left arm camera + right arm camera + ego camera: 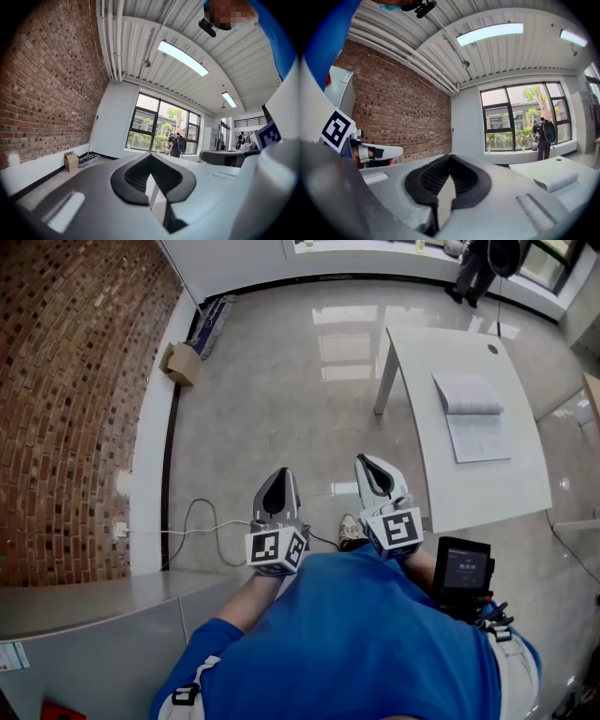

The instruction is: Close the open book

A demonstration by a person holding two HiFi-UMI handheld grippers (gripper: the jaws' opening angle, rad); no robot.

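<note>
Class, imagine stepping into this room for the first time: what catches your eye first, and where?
The brick wall fills the left side. An open book lies on the white table at the right. Close in front of the person, the left tongs and right tongs are shut and empty.

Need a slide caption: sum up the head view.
Person in blue holds left tongs and right tongs shut and empty, short of the table where the book lies open.

Blue shirt; grey, black-padded left claw and right claw.
</note>
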